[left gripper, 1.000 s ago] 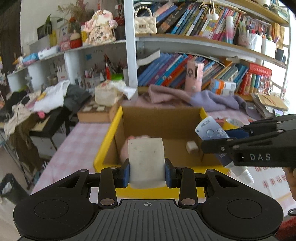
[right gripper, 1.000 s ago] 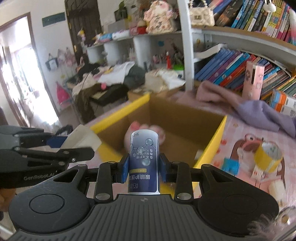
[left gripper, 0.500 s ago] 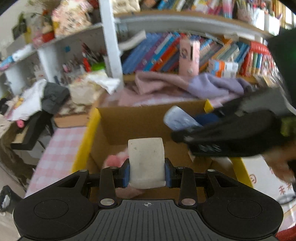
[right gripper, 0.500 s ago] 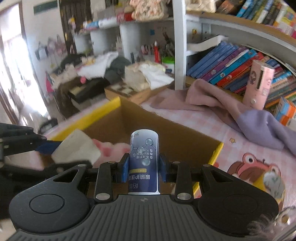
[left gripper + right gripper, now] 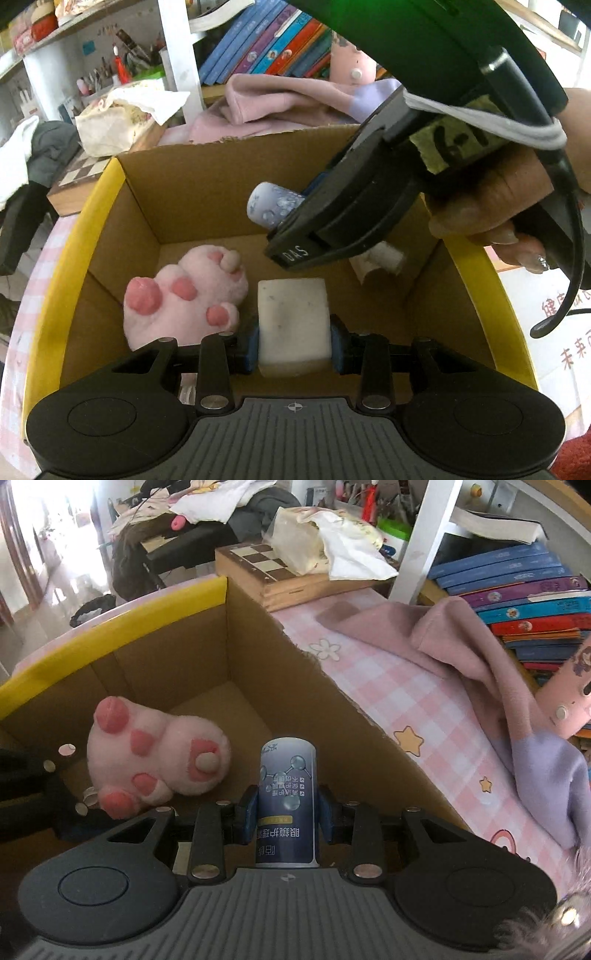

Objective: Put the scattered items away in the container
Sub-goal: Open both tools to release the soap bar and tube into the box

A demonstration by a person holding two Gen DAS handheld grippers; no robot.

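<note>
Both grippers hang over an open cardboard box (image 5: 207,192) with yellow-edged flaps. The left gripper (image 5: 293,341) has a white foam block (image 5: 293,325) between its blue pads, and its jaws are opening. The right gripper (image 5: 283,814) stays out of it, clamped on a dark blue spray bottle (image 5: 286,805) (Chinese label). A pink plush paw (image 5: 184,299) lies on the box floor, beside what may be crumpled tissue (image 5: 380,258).
</note>
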